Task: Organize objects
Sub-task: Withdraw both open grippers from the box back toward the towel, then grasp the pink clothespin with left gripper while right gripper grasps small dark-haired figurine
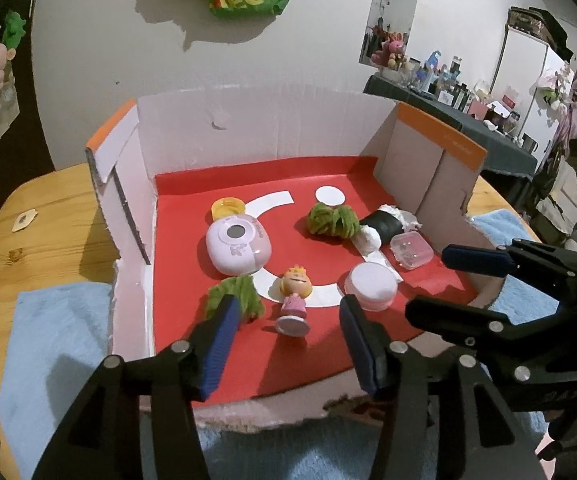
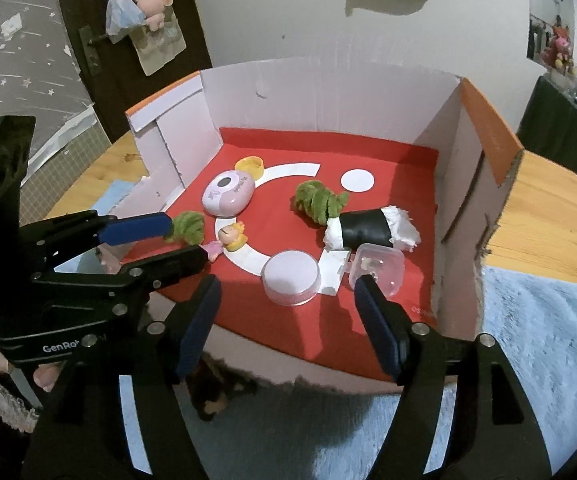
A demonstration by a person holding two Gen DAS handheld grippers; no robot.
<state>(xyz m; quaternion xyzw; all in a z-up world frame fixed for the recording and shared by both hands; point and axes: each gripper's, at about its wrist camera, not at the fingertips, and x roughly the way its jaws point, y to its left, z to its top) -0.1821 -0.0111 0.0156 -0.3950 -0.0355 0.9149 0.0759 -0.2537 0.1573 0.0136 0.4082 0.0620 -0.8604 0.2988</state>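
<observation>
An open cardboard box with a red floor (image 1: 184, 216) holds the objects. A small doll in a pink dress (image 1: 296, 292) stands between the fingers of my left gripper (image 1: 288, 308), which is open, its pads clear of the doll. A green fuzzy piece (image 1: 244, 292) lies by its left finger. My right gripper (image 2: 288, 284) is open over the box's front edge, with a white round jar (image 2: 292, 276) just ahead of its tips and untouched. Farther in lie a clear small case (image 2: 380, 268), a black roll with white ends (image 2: 368, 230), a second green fuzzy piece (image 2: 316, 200), a pink oval case (image 2: 228, 194) and a yellow cap (image 2: 250, 166).
The box has tall white walls (image 1: 248, 128) at the back and sides and a low torn front edge (image 1: 272, 412). It sits on a blue fluffy cloth (image 2: 528, 340) over a wooden table (image 1: 40, 220). A cluttered dark table (image 1: 468, 116) stands at the back right.
</observation>
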